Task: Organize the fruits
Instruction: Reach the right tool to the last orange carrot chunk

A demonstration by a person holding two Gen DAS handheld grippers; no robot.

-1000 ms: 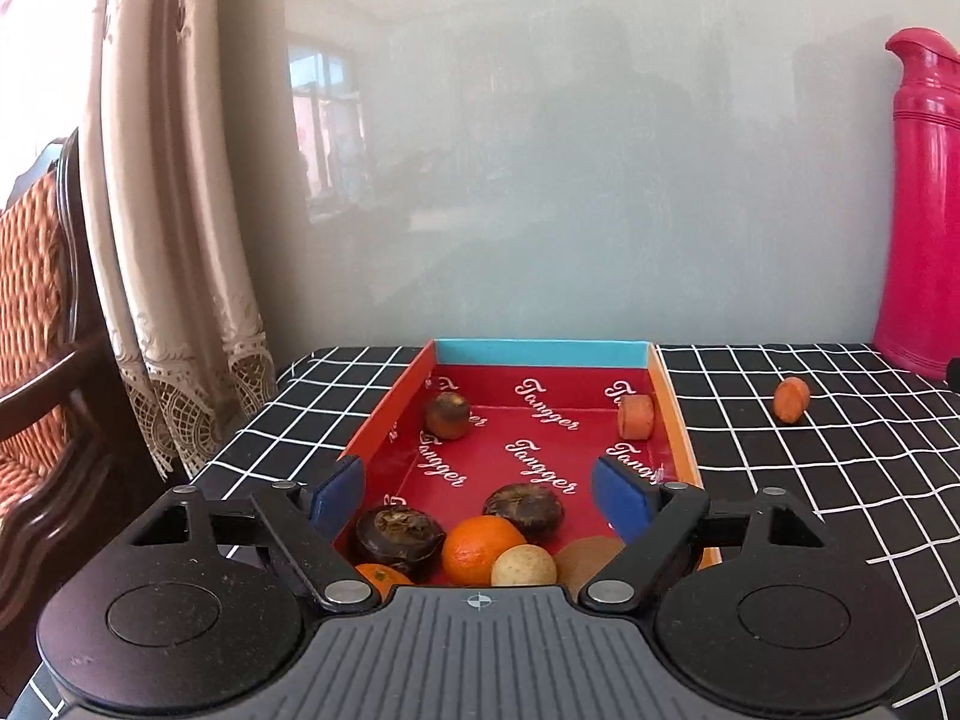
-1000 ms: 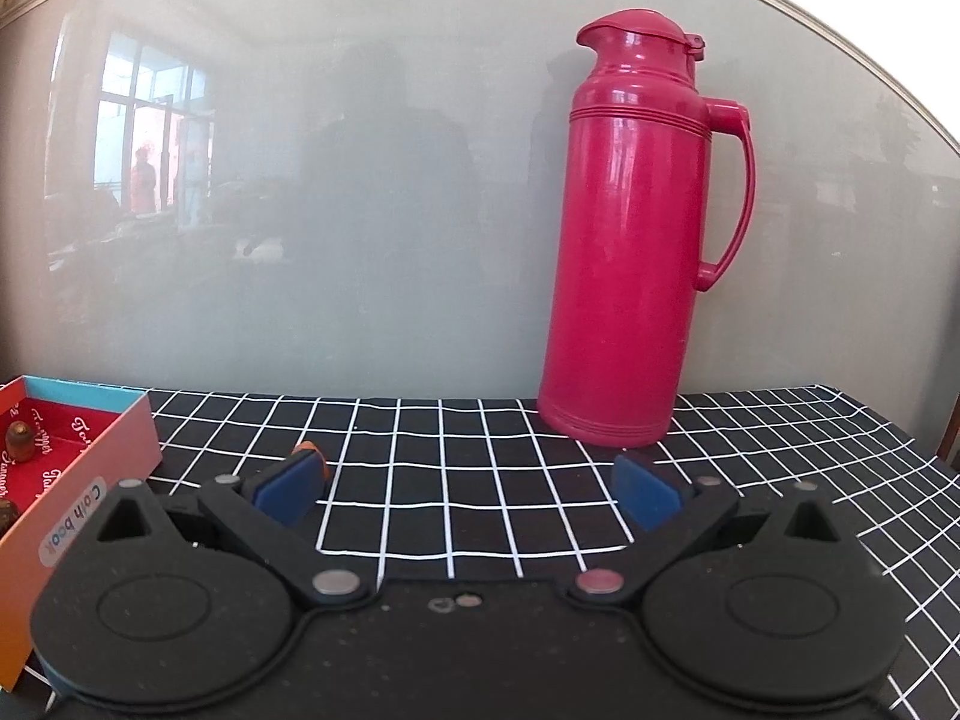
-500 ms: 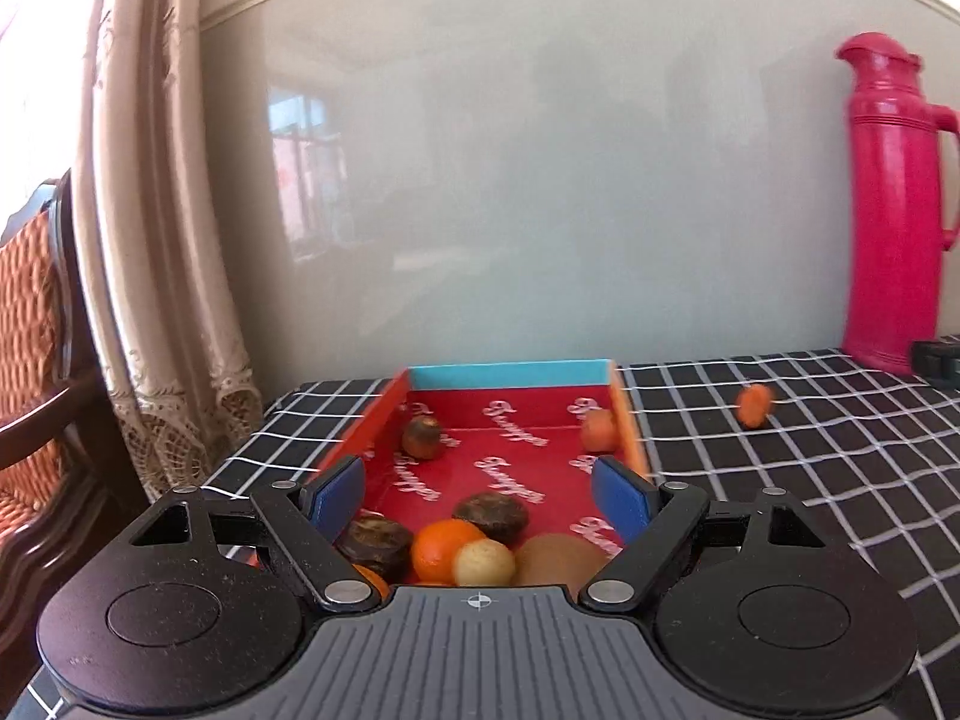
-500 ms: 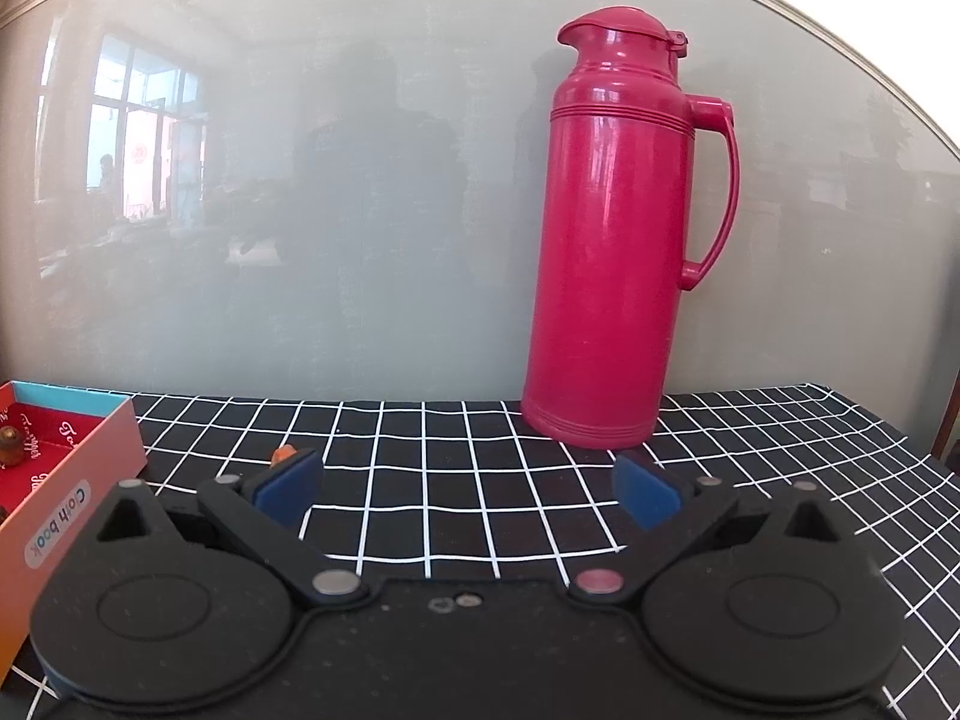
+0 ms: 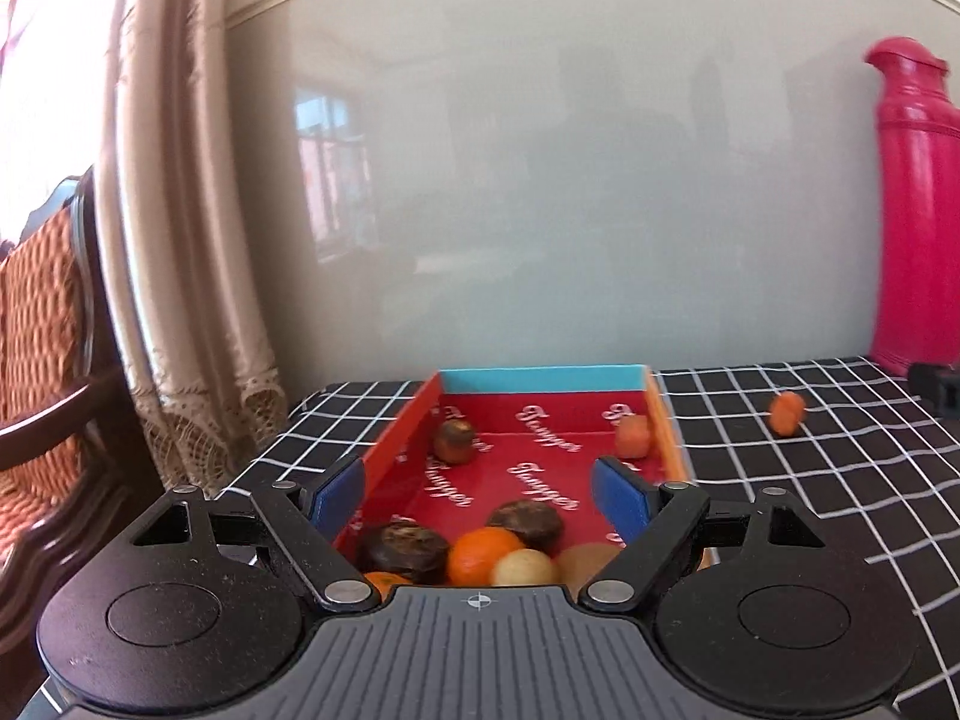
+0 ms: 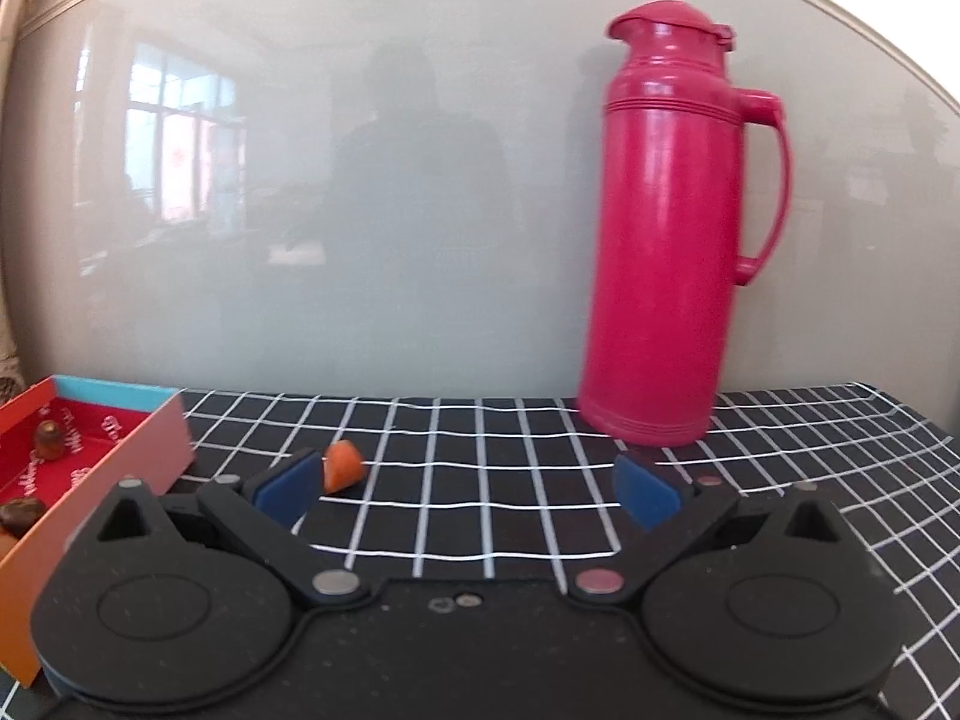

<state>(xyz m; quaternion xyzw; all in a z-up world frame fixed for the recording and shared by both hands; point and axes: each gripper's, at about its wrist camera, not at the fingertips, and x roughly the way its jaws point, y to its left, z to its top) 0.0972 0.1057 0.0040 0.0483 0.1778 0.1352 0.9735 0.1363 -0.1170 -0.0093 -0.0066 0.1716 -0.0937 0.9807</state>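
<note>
Orange piece point(image 6: 343, 465) farther right than before

Table point(image 6: 456, 516) covered in black cloth with a white grid. On it, at left: shallow box point(image 5: 668, 432) with orange outer walls, a blue far wall and a red printed floor, holding several fruits. To the right of the box, apart from it, a small orange piece point(image 5: 787, 412) lies alone on the cloth. Further right, at the back by the wall, an upright pink thermos jug point(image 6: 663, 228).
</note>
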